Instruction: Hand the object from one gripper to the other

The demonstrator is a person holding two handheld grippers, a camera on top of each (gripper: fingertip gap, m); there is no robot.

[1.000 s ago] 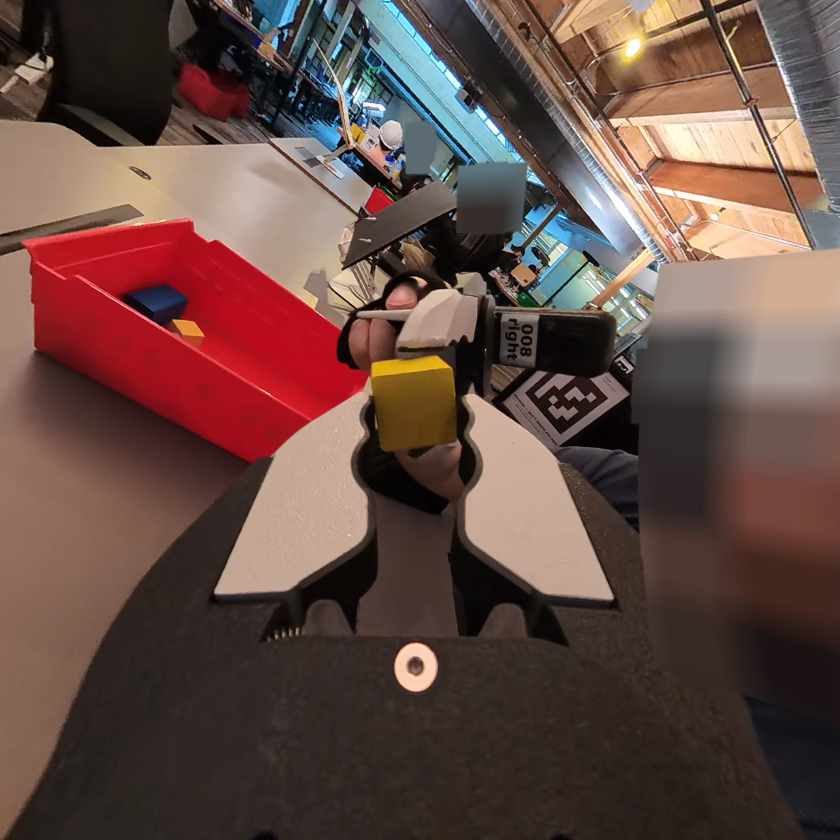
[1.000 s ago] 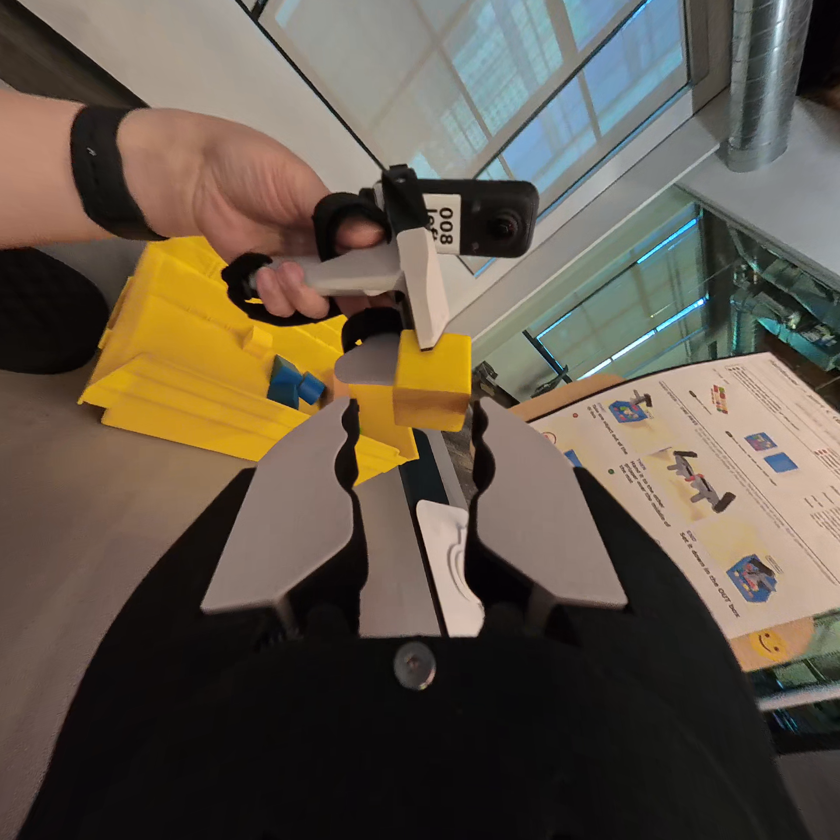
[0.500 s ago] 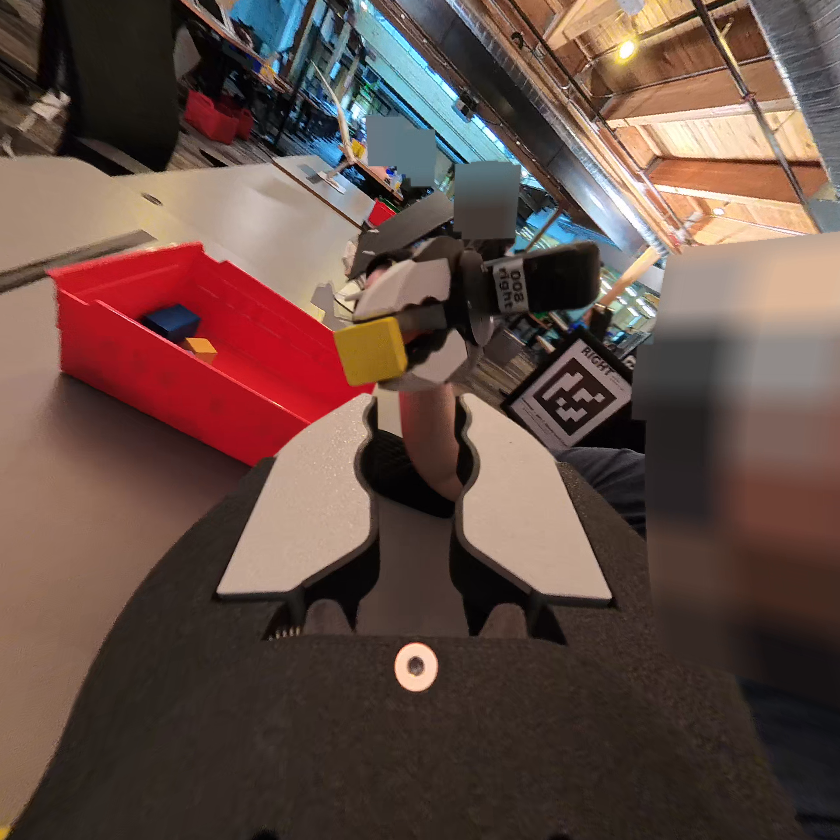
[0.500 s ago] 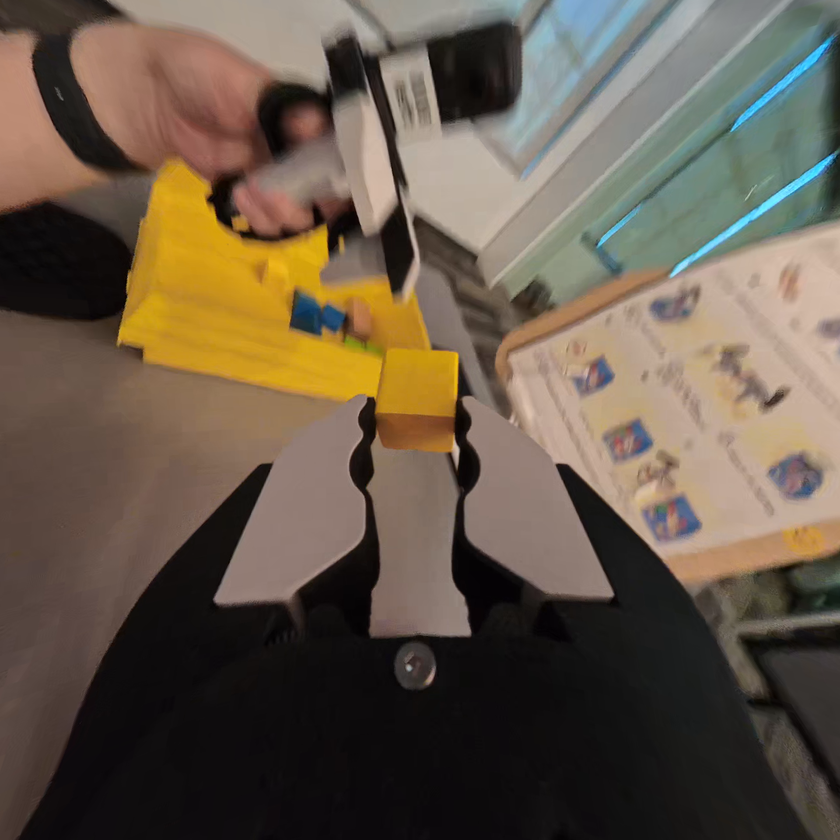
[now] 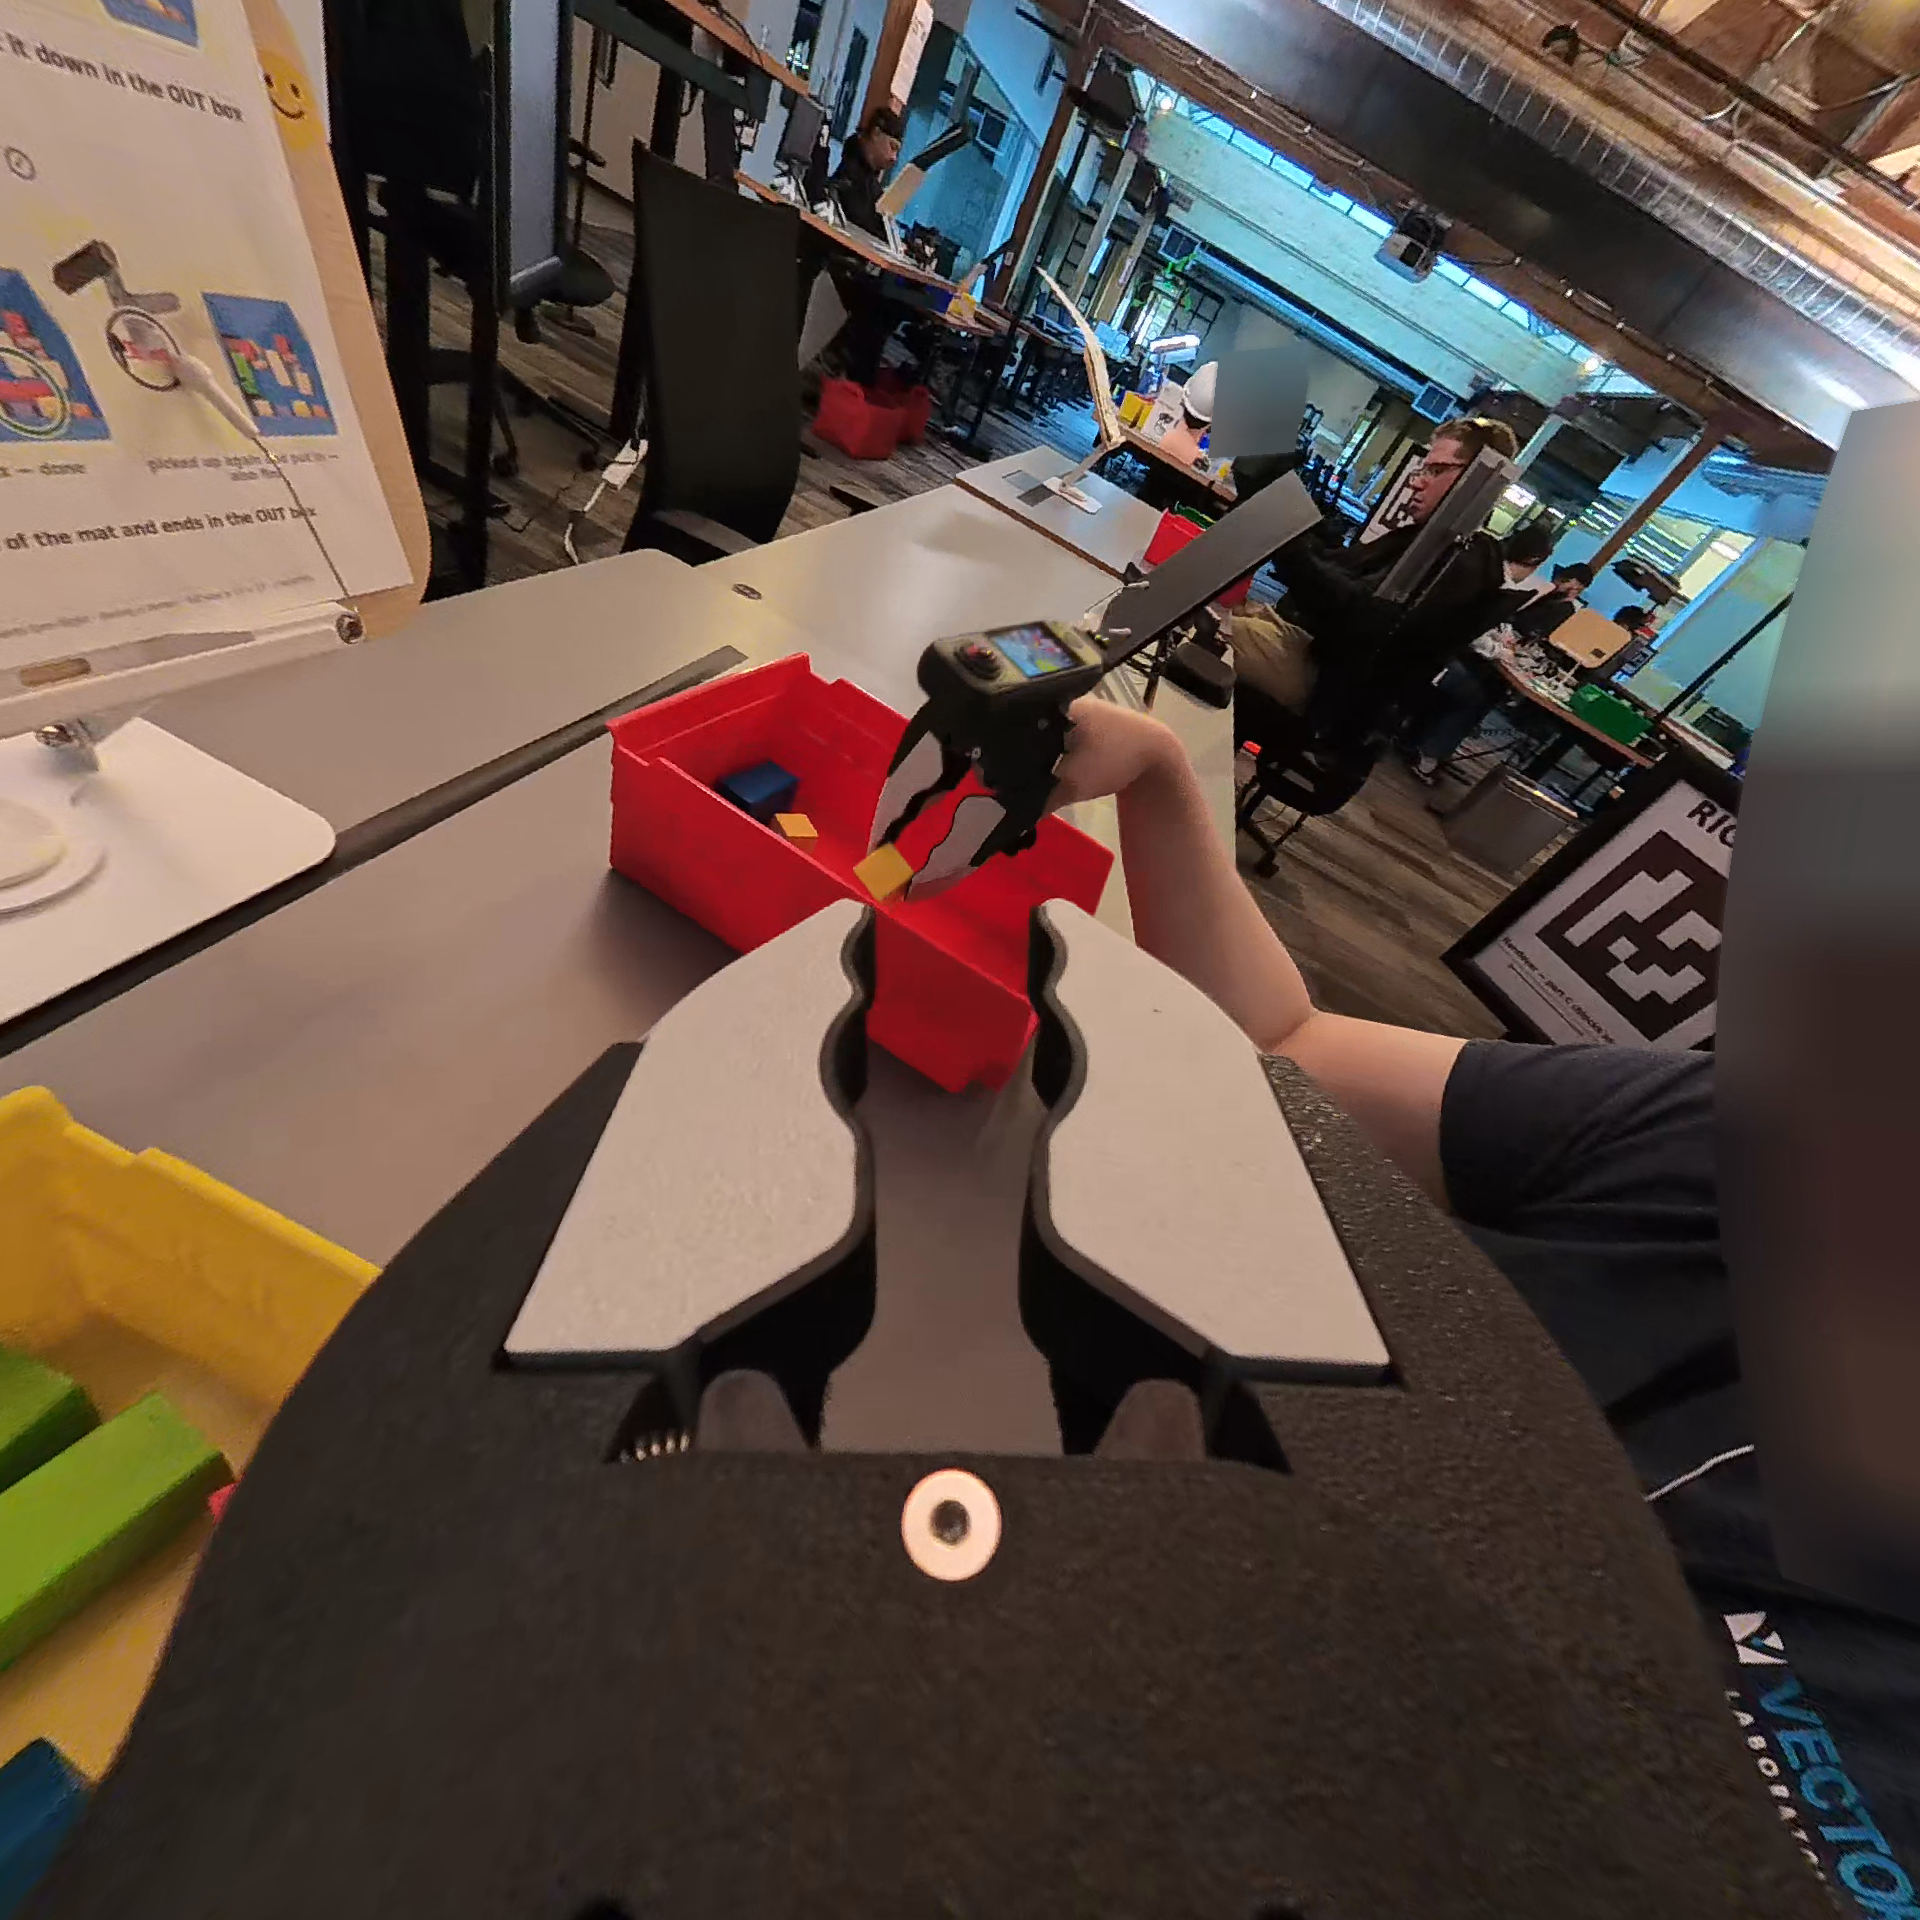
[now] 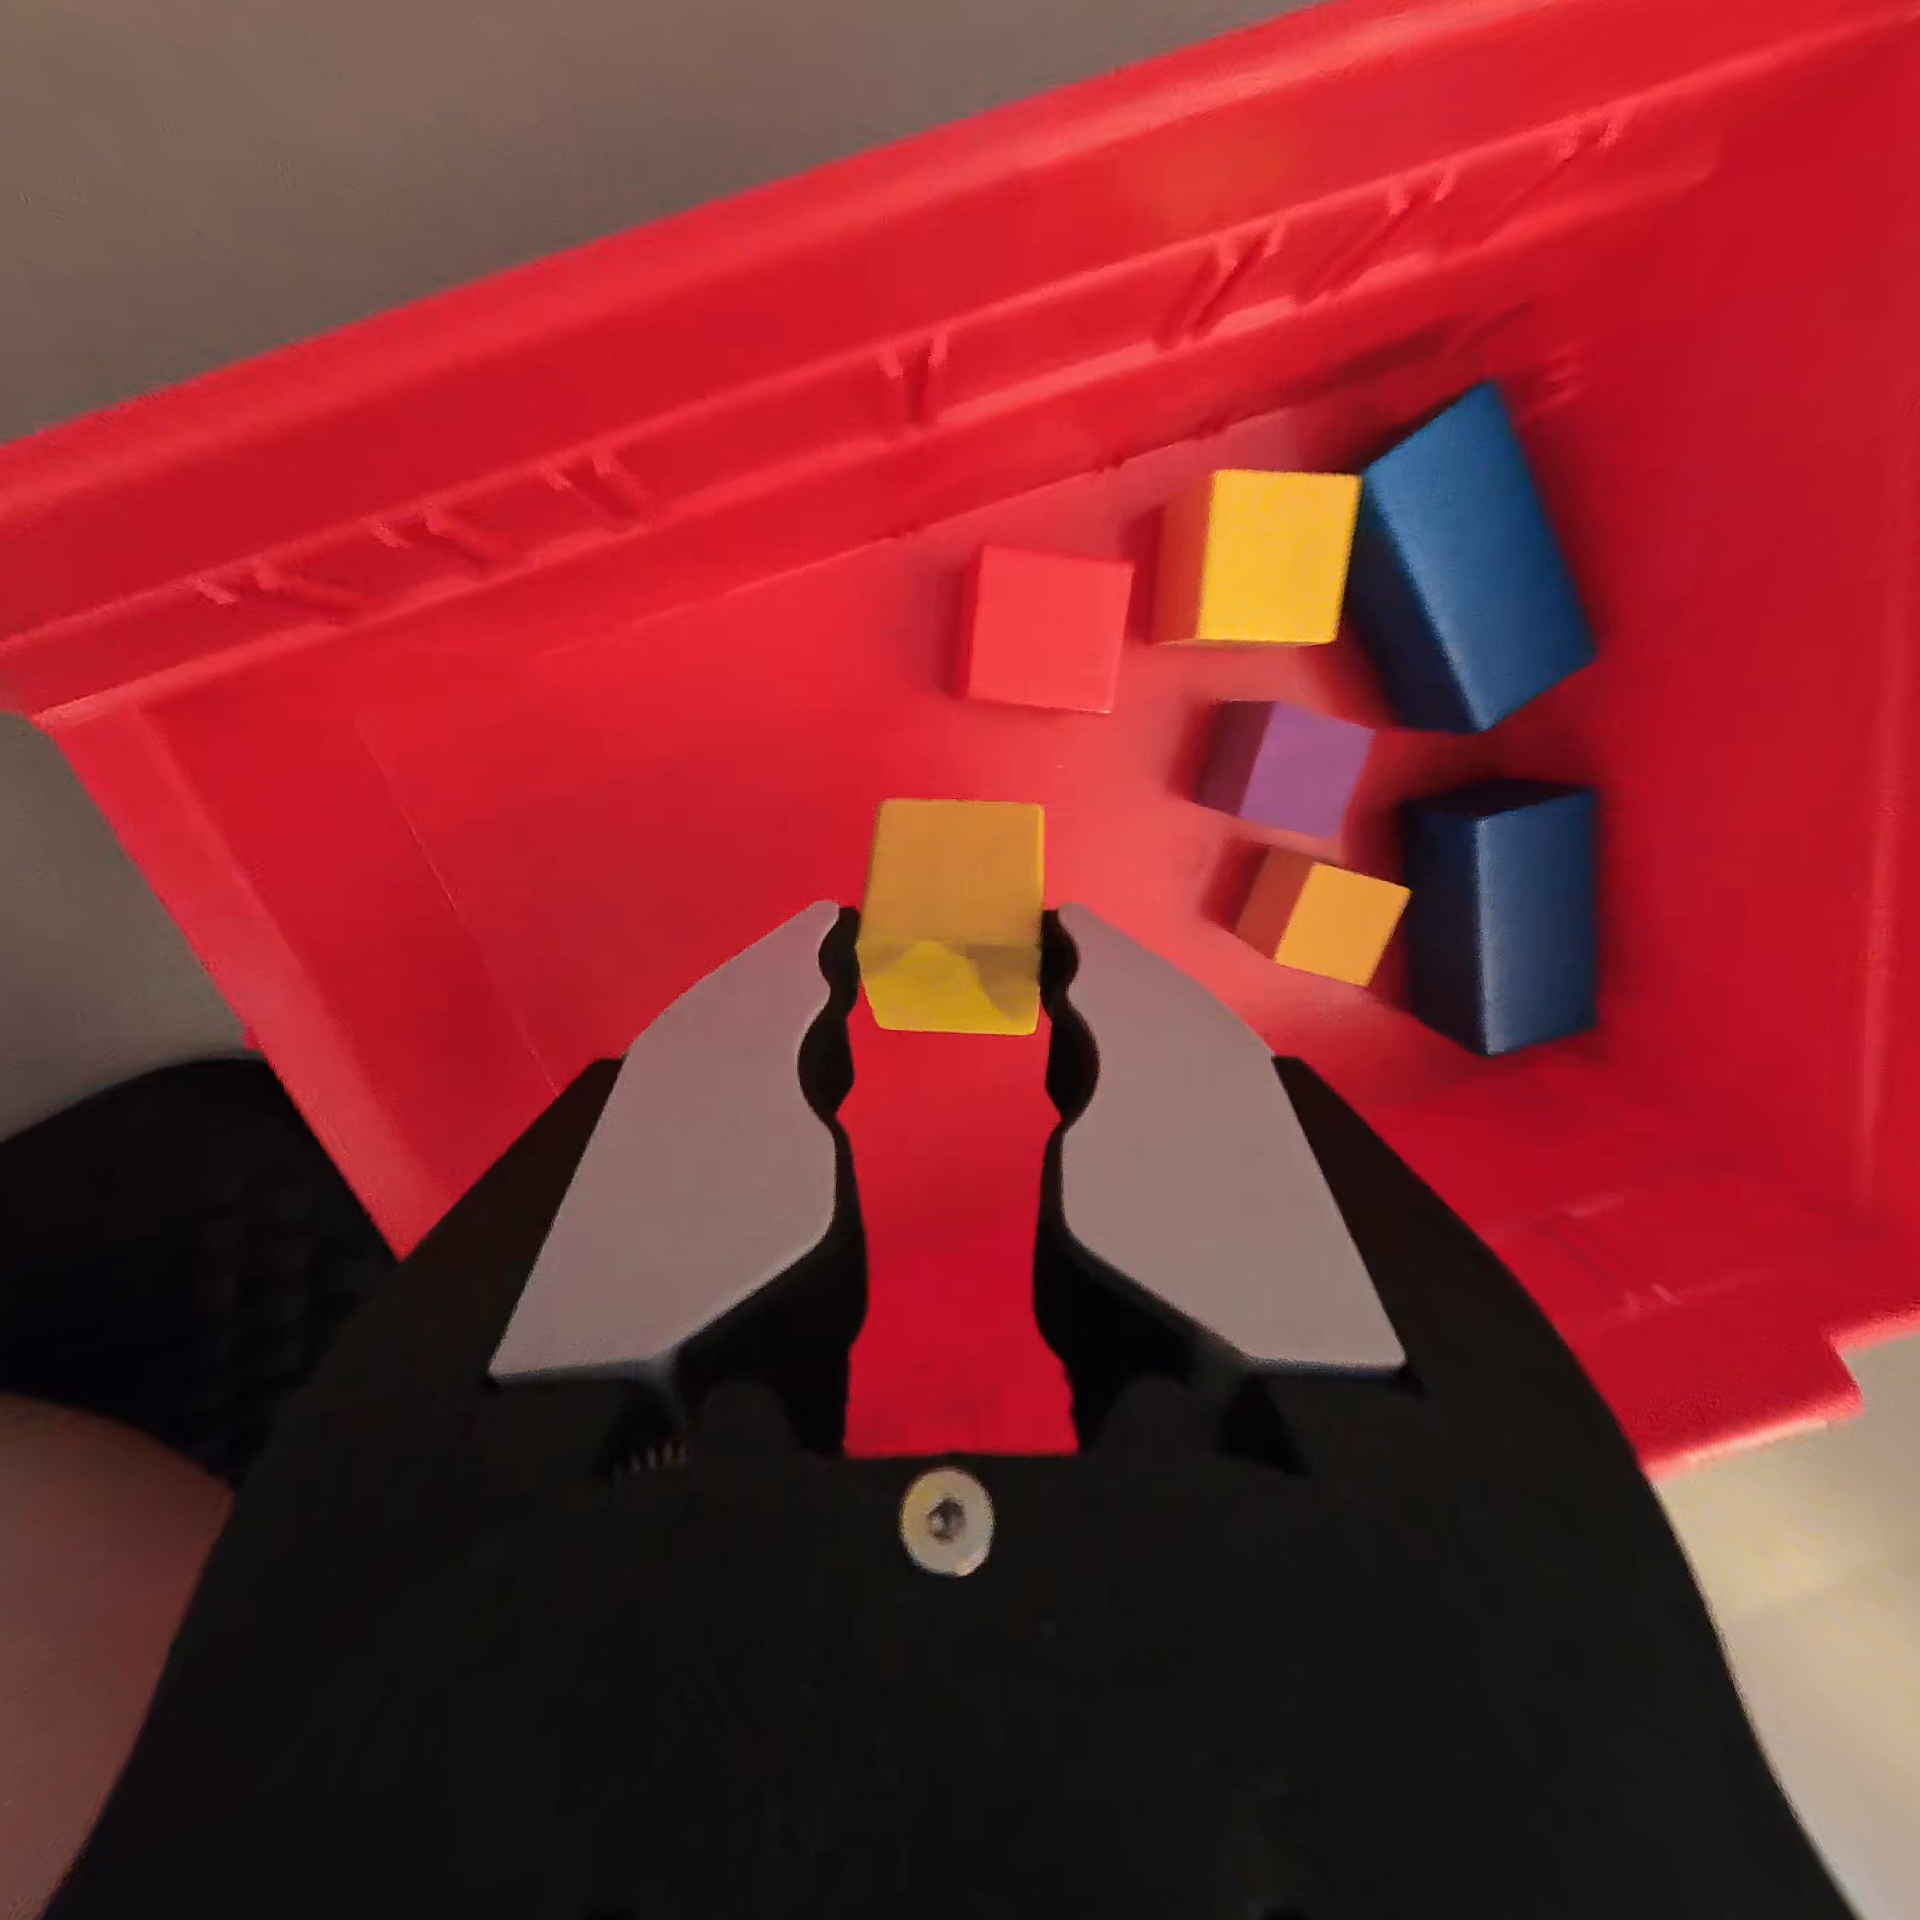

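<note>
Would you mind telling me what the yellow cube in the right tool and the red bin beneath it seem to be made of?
Yellow cube: probably painted wood, judging by its matte, flat-coloured faces and crisp edges. Red bin: apparently moulded plastic, with ribbed walls and a slight sheen.

A: What colour was the cube [image 6: 951, 914] in the right gripper [image 6: 948, 940]?

B: Yellow, between pale grey fingers [image 6: 717, 1132] on a black body. The bin [image 6: 623, 436] under it was bright red all over.

A: And the blocks lying in the bin?

B: Two dark blue blocks [image 6: 1470, 556], a purple one [image 6: 1294, 769], a red one [image 6: 1044, 629], a yellow one [image 6: 1262, 556] and an orange one [image 6: 1330, 920].

A: The other side?

B: The left gripper [image 5: 948, 966] had the same grey and black. Beside it sat a yellow tray [image 5: 135, 1247] with green blocks [image 5: 88, 1496], and the table [image 5: 395, 997] was plain grey. A black-and-white square-patterned sign [image 5: 1621, 945] stood beyond.
</note>
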